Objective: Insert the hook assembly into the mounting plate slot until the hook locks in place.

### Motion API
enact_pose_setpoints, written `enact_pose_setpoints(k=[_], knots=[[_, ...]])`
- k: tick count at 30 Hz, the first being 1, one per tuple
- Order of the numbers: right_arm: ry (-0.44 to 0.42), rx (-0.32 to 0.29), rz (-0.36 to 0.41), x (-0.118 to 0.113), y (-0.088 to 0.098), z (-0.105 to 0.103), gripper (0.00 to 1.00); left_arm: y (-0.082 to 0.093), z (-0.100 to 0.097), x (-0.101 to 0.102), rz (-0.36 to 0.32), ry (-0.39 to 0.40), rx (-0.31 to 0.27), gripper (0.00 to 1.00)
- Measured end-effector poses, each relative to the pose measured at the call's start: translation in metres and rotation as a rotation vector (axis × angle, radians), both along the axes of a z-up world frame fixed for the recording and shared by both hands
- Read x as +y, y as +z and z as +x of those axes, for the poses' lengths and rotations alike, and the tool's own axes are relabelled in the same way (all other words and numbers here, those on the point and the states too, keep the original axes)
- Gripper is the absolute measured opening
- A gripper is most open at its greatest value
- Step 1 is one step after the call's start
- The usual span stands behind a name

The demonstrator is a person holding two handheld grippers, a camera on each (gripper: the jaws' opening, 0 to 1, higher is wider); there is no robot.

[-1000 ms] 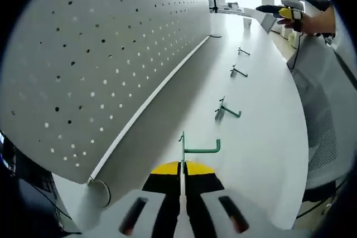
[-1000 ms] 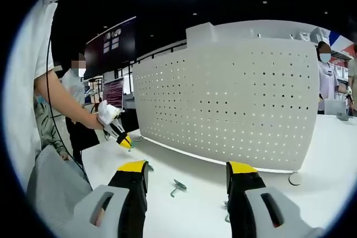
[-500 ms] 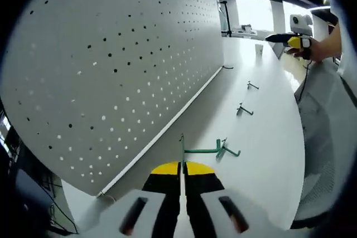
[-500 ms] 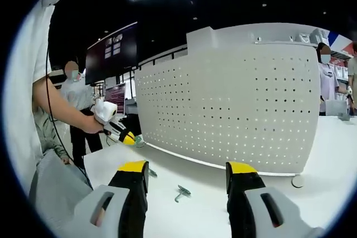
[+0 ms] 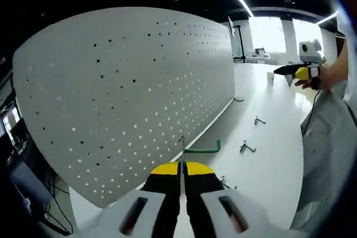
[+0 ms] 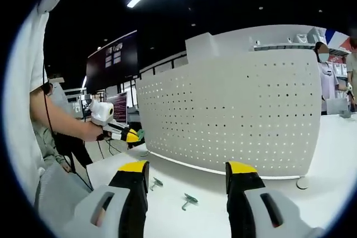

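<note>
My left gripper point(image 5: 182, 166) is shut on a green metal hook point(image 5: 201, 149), whose thin rod stands up between the jaws while its arm points right. Just beyond it, close to the hook tip, stands the white perforated mounting plate point(image 5: 139, 93). In the right gripper view the same plate point(image 6: 240, 115) stands upright on the white table point(image 6: 312, 204). There the left gripper point(image 6: 125, 135) hangs in the air left of the plate with the green hook point(image 6: 139, 133) at its tip. My right gripper point(image 6: 187, 178) is open with nothing between its fingers.
Loose green hooks lie on the table: one point(image 5: 247, 147) mid-table, another point(image 5: 259, 120) farther off, and two point(image 6: 189, 199) point(image 6: 155, 183) ahead of the right jaws. A person point(image 6: 324, 76) stands at far right. A dark wall screen point(image 6: 114, 54) hangs behind.
The left gripper has risen off the table with the hook and now faces the plate's holes. The right gripper has barely moved and stays open.
</note>
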State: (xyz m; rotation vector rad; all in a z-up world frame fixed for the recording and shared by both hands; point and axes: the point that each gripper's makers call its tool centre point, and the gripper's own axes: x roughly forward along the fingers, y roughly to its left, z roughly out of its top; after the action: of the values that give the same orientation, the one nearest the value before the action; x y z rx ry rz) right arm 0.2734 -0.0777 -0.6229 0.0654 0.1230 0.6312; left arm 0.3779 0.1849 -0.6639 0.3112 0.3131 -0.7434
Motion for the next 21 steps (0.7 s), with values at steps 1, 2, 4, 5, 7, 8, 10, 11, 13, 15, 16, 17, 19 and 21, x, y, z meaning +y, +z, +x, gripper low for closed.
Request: enact_pose_setpoints(k=[1,2,4,5,7,8,10,11,13,15,16,17,19,21], knots=[[0.006,-0.003,0.001,0.003,0.001,-0.001,0.53,0.003,0.000,-0.001,-0.021,0.007,-0.006,0.01],[0.008,-0.003,0.004,0.004,0.002,-0.002,0.53,0.006,-0.001,-0.002,-0.031,0.012,-0.014,0.01],[0.014,-0.007,0.008,0.008,0.003,-0.004,0.53,0.011,-0.001,-0.004,-0.047,0.028,-0.027,0.01],[0.016,-0.008,0.012,0.009,0.004,-0.004,0.53,0.016,-0.003,-0.007,-0.072,0.030,-0.032,0.01],[0.022,-0.010,0.018,0.013,0.006,-0.006,0.53,0.019,-0.005,-0.010,-0.077,0.032,-0.043,0.01],[0.026,-0.015,0.020,0.015,0.008,-0.007,0.53,0.021,-0.006,-0.012,-0.078,0.031,-0.050,0.01],[0.026,-0.018,0.031,0.016,0.010,-0.007,0.53,0.028,-0.008,-0.015,-0.100,0.035,-0.061,0.01],[0.026,-0.020,0.033,0.016,0.011,-0.007,0.53,0.032,-0.009,-0.016,-0.116,0.043,-0.073,0.01],[0.024,-0.025,0.037,0.016,0.012,-0.007,0.52,0.039,-0.010,-0.019,-0.147,0.052,-0.085,0.01],[0.026,-0.029,0.040,0.017,0.014,-0.009,0.52,0.044,-0.013,-0.022,-0.152,0.052,-0.097,0.01],[0.027,-0.030,0.041,0.018,0.014,-0.009,0.52,0.048,-0.014,-0.024,-0.170,0.058,-0.103,0.01],[0.029,-0.032,0.041,0.018,0.015,-0.010,0.52,0.051,-0.015,-0.026,-0.183,0.057,-0.112,0.01],[0.031,-0.036,0.046,0.020,0.018,-0.011,0.52,0.055,-0.017,-0.028,-0.195,0.062,-0.126,0.01],[0.032,-0.038,0.053,0.020,0.020,-0.012,0.51,0.062,-0.018,-0.030,-0.220,0.069,-0.141,0.01]])
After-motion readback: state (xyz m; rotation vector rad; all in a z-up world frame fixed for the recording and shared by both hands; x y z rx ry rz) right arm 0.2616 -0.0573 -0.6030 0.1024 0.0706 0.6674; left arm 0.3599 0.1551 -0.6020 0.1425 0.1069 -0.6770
